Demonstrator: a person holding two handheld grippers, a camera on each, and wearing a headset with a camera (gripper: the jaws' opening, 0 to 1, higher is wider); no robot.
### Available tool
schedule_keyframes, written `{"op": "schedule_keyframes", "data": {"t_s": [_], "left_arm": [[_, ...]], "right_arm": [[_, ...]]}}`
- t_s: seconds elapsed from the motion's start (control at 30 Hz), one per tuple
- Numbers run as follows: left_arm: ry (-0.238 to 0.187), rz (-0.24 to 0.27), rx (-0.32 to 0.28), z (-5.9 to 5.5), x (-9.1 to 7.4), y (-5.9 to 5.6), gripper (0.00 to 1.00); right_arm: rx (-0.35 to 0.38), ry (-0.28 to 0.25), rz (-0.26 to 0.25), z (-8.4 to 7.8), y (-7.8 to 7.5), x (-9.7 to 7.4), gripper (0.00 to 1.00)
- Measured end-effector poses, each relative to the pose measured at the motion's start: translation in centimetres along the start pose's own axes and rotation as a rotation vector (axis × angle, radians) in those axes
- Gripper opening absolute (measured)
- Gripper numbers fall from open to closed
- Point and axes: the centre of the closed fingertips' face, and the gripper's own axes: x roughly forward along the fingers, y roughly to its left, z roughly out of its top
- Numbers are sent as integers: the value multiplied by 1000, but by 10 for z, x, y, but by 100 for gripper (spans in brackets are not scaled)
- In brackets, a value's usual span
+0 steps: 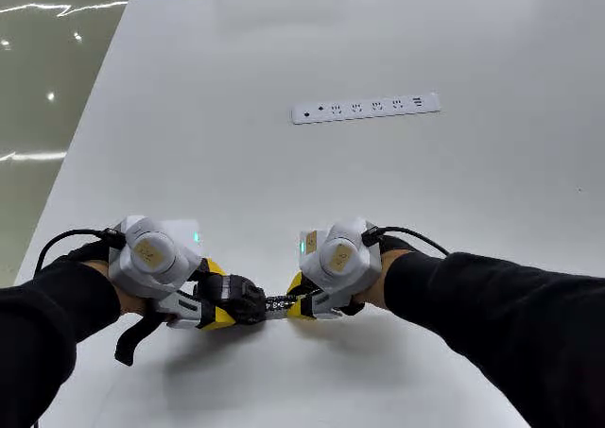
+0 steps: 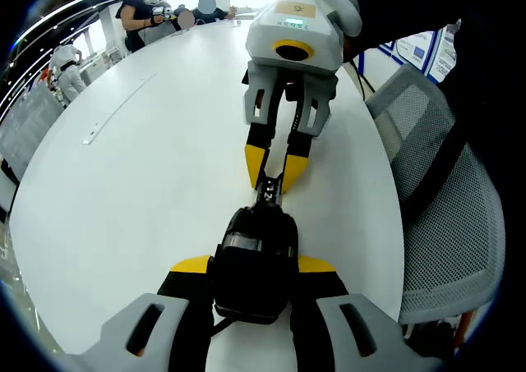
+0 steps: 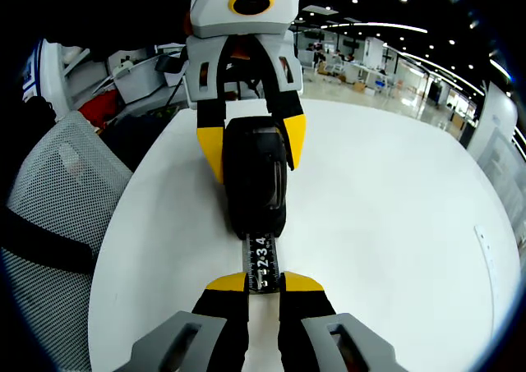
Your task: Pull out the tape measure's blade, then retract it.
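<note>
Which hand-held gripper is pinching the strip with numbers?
The right hand-held gripper pinches the blade; the left hand-held gripper clamps the black case.

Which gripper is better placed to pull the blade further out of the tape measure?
The right gripper. Its jaws pinch the blade near its tip, with only a short length out. The left gripper clamps the black case and can brace it.

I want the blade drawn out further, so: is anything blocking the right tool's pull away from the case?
Nothing visible does. The right tool pinches the blade, the left tool grips the tape measure case, and the table around them is bare. The power strip lies far off, toward the table's far edge.
</note>
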Motion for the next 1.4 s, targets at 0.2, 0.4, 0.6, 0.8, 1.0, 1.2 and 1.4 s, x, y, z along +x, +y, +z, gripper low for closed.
{"op": "schedule_keyframes", "data": {"t_s": [0.2, 0.4, 0.6, 0.8, 1.0, 1.2, 1.4], "left_arm": [[2, 3, 0, 0, 0, 0, 29], [3, 4, -4, -1, 0, 0, 29], [5, 6, -6, -1, 0, 0, 29], [12, 4, 0, -1, 0, 0, 29], [11, 5, -2, -1, 1, 0, 29], [12, 5, -1, 0, 1, -1, 29], [12, 6, -2, 0, 0, -1, 29]], "right_arm": [[3, 6, 0, -4, -1, -3, 9], [13, 13, -2, -9, -2, -7, 9], [21, 17, -6, -13, -3, -11, 9], [27, 20, -8, -17, -3, -15, 9], [30, 22, -10, -20, -3, -19, 9], [36, 22, -15, -24, -3, -23, 9], [38, 28, -17, -29, -4, -26, 9]]}}
